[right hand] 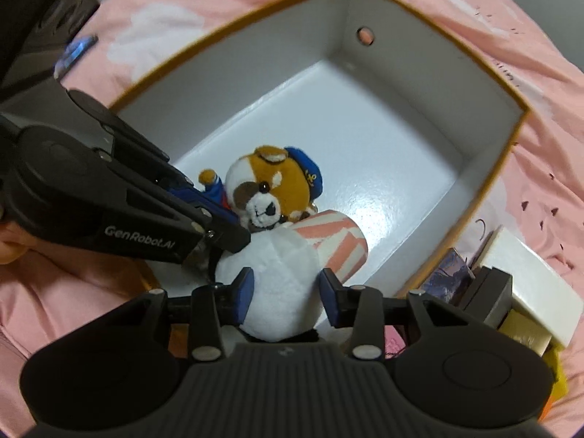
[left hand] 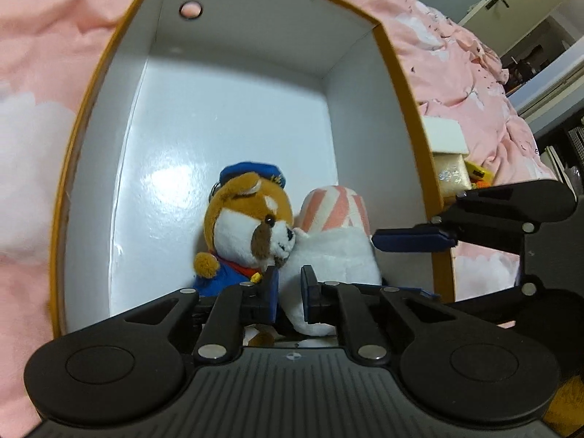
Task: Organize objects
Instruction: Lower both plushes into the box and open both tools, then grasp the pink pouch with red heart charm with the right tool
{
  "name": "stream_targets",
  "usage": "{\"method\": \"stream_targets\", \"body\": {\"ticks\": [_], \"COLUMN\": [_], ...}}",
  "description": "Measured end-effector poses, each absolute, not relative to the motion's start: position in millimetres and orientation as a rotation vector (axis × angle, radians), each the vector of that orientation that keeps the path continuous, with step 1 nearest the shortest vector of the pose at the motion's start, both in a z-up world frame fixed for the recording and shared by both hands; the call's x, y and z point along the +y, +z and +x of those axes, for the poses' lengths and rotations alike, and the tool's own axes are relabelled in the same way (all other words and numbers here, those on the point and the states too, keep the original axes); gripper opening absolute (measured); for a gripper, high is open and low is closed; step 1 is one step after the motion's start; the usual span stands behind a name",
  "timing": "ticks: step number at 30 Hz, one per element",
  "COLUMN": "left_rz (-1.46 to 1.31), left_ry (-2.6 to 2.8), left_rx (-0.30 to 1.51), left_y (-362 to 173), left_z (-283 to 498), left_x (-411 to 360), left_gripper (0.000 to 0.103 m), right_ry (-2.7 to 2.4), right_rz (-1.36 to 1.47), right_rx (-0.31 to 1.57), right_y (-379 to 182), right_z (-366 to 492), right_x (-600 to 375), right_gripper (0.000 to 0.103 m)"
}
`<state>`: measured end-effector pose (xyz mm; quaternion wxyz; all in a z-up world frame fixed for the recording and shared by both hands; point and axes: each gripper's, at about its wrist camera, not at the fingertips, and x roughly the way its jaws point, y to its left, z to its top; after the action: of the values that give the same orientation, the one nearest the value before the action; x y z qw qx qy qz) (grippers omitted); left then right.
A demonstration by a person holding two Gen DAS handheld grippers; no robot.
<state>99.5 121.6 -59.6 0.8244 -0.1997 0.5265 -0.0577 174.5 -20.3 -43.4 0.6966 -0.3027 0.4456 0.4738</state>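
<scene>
The box [left hand: 408, 116], white inside with an orange rim, sits open on a bed covered by a pink blanket [left hand: 43, 54]. Two soft toys lie together at its near end: a brown-and-white toy dog [right hand: 268, 189] in a blue cap, and a white plush [right hand: 277, 273] with a pink-striped end, touching the dog's muzzle.

The left gripper [left hand: 290, 292] has its fingers nearly clenched, with a fold of the white plush showing in the narrow gap beside the dog's blue jacket. Which toy they pinch cannot be told. The right gripper [right hand: 286, 297] has its fingers set on either side of the round white body; the pads appear to press its sides.

Risks from here:
- Both grippers work the same soft cluster. If they pull apart, the plush may stretch or slip free.
- A pinch on loose fabric alone is weak and may let go.
- The two grippers stand close together inside the box and could collide.

View differences: the right wrist view shows the left gripper reaching in beside the dog, plus a white block [right hand: 536, 288] and a dark foil packet [right hand: 447, 273] outside the box on the right. The left wrist view shows a gold box [left hand: 452, 175] and the far room furniture.
</scene>
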Motion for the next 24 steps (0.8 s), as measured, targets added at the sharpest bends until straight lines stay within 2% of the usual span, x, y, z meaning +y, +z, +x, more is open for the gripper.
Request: {"method": "stream_targets", "body": {"ticks": [5, 7, 12, 18, 24], "left_rz": [-0.354, -0.327, -0.263, -0.203, -0.140], "left_ry": [-0.168, -0.198, -0.287, -0.316, -0.283], "left_rx": [1.008, 0.962, 0.876, 0.889, 0.919], "left_y": [-35.3, -23.2, -1.7, -1.9, -10.9], "left_z": [89.8, 86.7, 82.5, 86.7, 92.7], "left_x": [105.6, 97.1, 64.8, 29.2, 9.1], "left_gripper": [0.019, 0.019, 0.019, 0.019, 0.019], "right_ry": [1.007, 0.960, 0.788, 0.620, 0.566], "right_rz": [-0.501, -0.426, -0.288, -0.245, -0.274], "right_rx": [0.882, 0.837, 0.761, 0.789, 0.808], "right_y": [-12.8, 2.2, 15.0, -13.4, -45.6], "right_z": [158.1, 155.9, 142.2, 131.5, 128.1], "right_x": [-59.8, -79.6, -129.9, -161.7, -150.7], "right_gripper": [0.044, 0.054, 0.057, 0.058, 0.060]}}
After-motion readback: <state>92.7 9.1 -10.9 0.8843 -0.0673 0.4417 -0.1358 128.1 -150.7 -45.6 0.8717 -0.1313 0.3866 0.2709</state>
